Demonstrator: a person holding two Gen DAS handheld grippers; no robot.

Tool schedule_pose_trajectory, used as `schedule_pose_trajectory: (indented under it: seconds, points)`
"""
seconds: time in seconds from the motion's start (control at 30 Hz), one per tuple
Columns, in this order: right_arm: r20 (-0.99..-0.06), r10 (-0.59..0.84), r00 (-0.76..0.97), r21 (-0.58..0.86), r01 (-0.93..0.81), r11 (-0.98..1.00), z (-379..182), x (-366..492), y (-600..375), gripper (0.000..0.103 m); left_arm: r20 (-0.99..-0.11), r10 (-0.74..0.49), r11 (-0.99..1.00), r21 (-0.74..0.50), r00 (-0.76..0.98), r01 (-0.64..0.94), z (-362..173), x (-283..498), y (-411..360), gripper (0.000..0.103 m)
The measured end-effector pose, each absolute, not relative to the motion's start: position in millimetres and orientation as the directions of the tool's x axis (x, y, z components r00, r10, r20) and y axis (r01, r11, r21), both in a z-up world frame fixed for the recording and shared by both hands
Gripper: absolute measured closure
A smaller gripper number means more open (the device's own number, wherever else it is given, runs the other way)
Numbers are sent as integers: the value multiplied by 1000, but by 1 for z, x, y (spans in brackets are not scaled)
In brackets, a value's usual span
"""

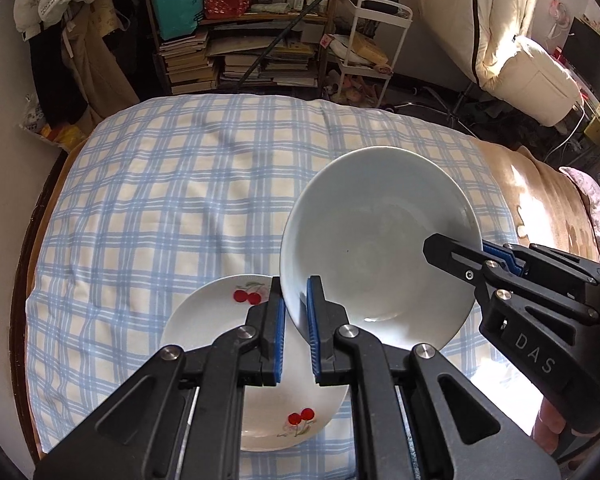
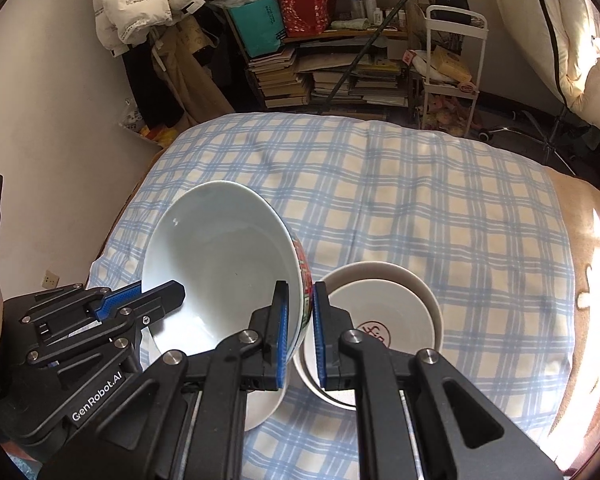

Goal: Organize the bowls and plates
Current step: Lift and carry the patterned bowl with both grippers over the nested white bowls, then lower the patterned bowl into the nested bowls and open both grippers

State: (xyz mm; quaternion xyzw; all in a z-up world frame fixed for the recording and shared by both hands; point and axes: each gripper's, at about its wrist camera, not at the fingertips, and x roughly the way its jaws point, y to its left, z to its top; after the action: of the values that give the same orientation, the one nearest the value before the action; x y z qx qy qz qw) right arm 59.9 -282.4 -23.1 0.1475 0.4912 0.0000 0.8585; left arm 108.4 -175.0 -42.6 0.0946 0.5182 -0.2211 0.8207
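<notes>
A large pale bowl (image 1: 376, 240) with a red and green outer band is held in the air by both grippers, tilted. My left gripper (image 1: 296, 312) is shut on its near left rim. My right gripper (image 2: 300, 316) is shut on the opposite rim and shows in the left wrist view (image 1: 460, 248). The bowl also shows in the right wrist view (image 2: 220, 264). Below it lies a white plate with red cherries (image 1: 216, 320). A white bowl with a red mark, set inside another white bowl (image 2: 384, 300), rests on the bed to the right.
Everything sits over a bed with a blue and cream checked cover (image 1: 180, 200) and a tan blanket (image 1: 540, 200) at the right. Behind stand a shelf of books (image 1: 240, 60), a white cart (image 1: 372, 48) and hanging clothes.
</notes>
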Motion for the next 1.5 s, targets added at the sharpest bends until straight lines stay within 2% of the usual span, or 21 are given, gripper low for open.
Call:
schedule_pose_trajectory:
  seconds: [0.57, 0.93, 1.5]
  points:
    - [-864, 139, 485, 272, 217, 937, -58, 37, -343, 90, -916, -251, 858, -61, 312, 510, -82, 95, -238, 92]
    - [-881, 159, 446, 288, 238, 927, -87, 36, -358, 90, -937, -221, 858, -54, 272, 510, -111, 95, -251, 91]
    - [-892, 174, 418, 293, 240, 926, -104, 41, -361, 90, -945, -199, 857, -40, 259, 514, -127, 95, -253, 90]
